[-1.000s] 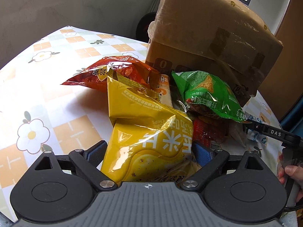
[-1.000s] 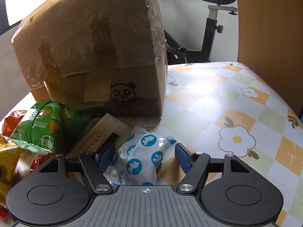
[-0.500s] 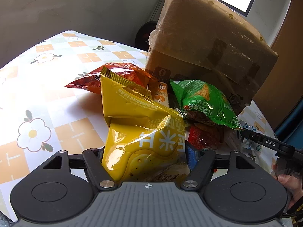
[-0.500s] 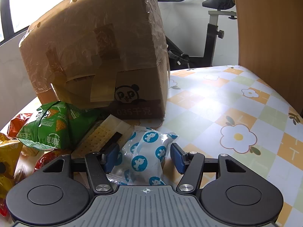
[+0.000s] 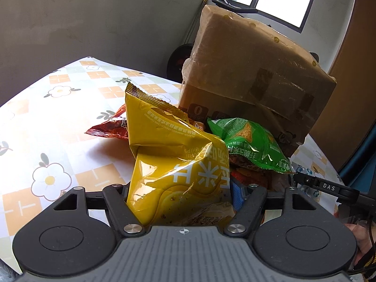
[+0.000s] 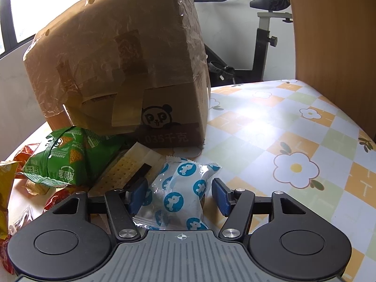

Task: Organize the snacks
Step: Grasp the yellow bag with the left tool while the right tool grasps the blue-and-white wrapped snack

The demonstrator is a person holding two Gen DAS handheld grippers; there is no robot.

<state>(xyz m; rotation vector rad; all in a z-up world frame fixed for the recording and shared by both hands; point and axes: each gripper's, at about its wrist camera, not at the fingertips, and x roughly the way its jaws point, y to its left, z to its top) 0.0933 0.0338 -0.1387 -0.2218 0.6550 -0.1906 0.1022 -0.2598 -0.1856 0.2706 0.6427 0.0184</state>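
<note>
A taped cardboard box (image 6: 122, 70) is seen upper centre on the flowered tablecloth (image 6: 293, 127). At lower centre, the yellow chip bag (image 5: 174, 164) is pinched by the left gripper (image 5: 181, 195) — jaws recently closed. The blue-spotted white packet (image 6: 181, 192) is bracketed by the right gripper (image 6: 179, 195); firm pressing cannot be told.

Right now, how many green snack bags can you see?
1: the green crinkly foil snack bag lies on the pile before the taped cardboard box. Others may hide underneath.
</note>
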